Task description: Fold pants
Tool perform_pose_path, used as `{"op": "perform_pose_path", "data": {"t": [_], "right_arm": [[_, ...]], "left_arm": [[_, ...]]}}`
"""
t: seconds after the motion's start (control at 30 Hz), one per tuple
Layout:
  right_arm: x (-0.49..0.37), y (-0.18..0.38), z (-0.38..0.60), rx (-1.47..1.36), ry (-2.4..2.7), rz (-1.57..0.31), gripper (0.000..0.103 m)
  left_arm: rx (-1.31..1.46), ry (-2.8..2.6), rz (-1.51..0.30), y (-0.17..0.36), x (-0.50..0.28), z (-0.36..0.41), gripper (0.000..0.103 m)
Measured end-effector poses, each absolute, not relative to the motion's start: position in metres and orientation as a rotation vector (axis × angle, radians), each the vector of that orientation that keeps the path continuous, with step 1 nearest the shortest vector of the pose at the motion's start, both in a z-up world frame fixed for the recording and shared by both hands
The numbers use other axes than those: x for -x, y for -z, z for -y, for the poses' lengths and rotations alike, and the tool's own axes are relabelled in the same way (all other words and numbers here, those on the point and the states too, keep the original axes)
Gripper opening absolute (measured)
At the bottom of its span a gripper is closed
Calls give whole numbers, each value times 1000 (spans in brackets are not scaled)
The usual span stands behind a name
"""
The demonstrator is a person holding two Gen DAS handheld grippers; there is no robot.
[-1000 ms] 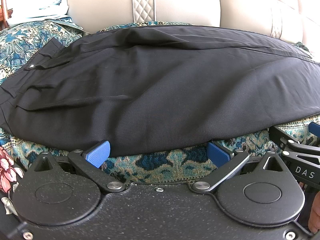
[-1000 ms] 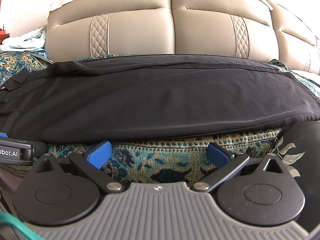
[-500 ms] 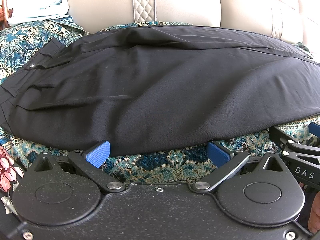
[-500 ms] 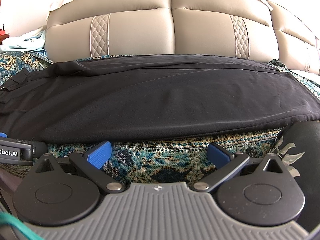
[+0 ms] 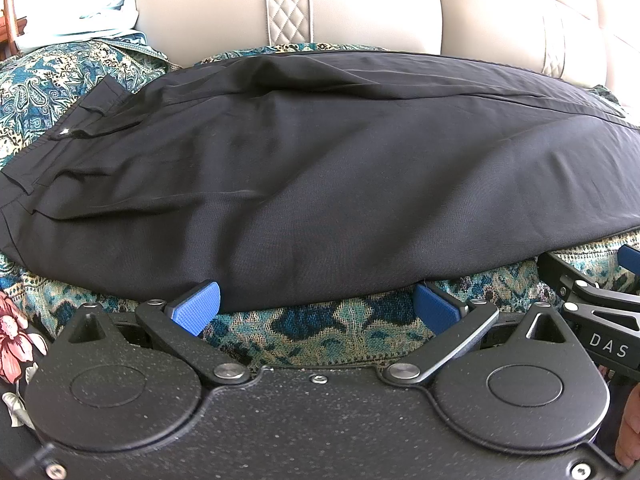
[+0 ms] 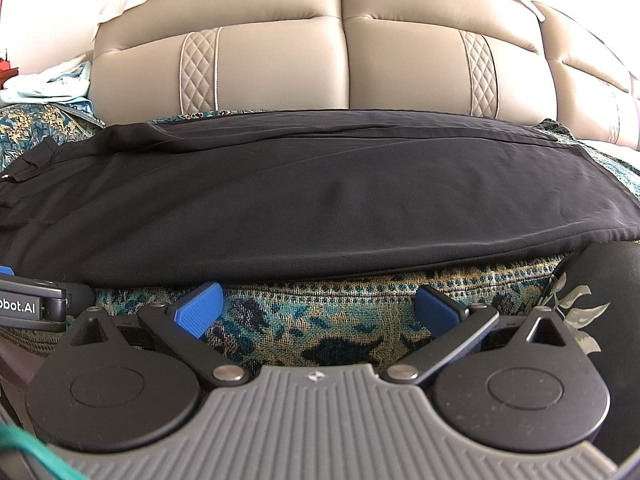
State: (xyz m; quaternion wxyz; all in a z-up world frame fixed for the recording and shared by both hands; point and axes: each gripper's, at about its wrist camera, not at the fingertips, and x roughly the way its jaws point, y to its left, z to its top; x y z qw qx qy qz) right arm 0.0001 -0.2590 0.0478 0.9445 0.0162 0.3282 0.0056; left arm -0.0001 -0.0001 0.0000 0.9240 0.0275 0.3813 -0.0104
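Black pants [image 5: 320, 168] lie flat and lengthwise on a patterned teal cover [image 5: 320, 328] over a sofa seat, waistband at the left, legs laid one on the other. They also fill the right wrist view [image 6: 320, 200], hem end at the right. My left gripper [image 5: 316, 306] is open, its blue pads at the pants' near edge, holding nothing. My right gripper [image 6: 318, 306] is open and empty, just in front of the near edge. The right gripper's fingers [image 5: 592, 300] show at the right of the left wrist view.
A beige leather sofa backrest [image 6: 340, 64] rises right behind the pants. Light blue cloth [image 5: 80, 20] lies at the far left. A dark leaf-patterned cushion [image 6: 600, 300] sits at the near right. The left gripper's body [image 6: 32, 304] shows at the left edge.
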Motion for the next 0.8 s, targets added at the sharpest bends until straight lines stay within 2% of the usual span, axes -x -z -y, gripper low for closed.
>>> {"op": "perform_pose_path", "data": {"t": [0.8], "right_arm": [[1, -48, 257, -33, -11, -667, 103]], "left_arm": [[-56, 21, -782, 0, 0, 0, 103]]}}
